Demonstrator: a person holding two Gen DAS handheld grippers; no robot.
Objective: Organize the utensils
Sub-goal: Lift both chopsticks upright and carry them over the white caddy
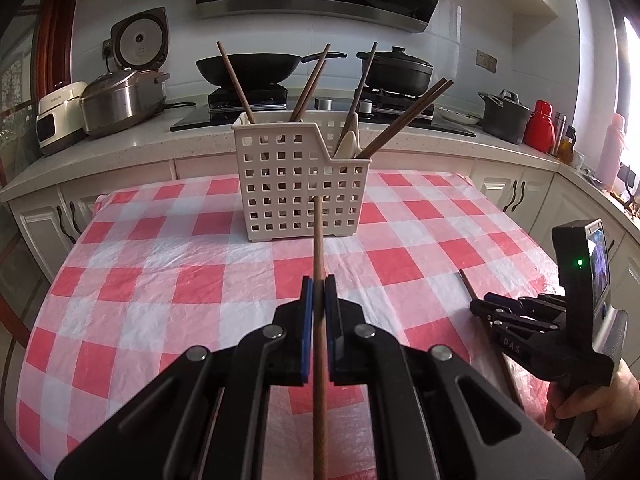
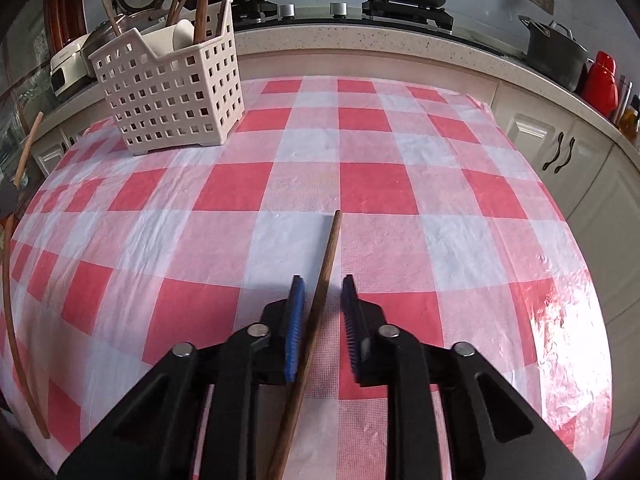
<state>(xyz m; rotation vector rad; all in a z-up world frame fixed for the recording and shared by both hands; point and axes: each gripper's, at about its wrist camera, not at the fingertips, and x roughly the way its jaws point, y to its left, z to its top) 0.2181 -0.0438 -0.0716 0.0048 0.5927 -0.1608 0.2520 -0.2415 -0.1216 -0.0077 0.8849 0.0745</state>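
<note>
Left gripper clamped on a wooden chopstick, blue pads tight against the shaft on both sides. Stick running straight forward between the fingers, tip pointing at the front wall of the white perforated basket, held above the checked tablecloth. Tip near the basket wall; touching or not, cannot tell.

Basket standing upright at the far side of the table, close to the counter. Already holding several chopsticks leaning out at angles, plus a white spoon-like piece in the lower-cut right section.

Right gripper low over the cloth, fingers a little apart, straddling a second chopstick. That stick lying flat on the tablecloth, running diagonally through the gap, nearer the left pad. Visible gap on the right-pad side, so not clamped. Contact with the left pad unclear.

From the left wrist view: right gripper at the table's right edge, a person's hand on its handle, second chopstick poking out ahead of its fingers.

Background: black wok and lidded pot on the hob, rice cookers on the counter at left.
</note>
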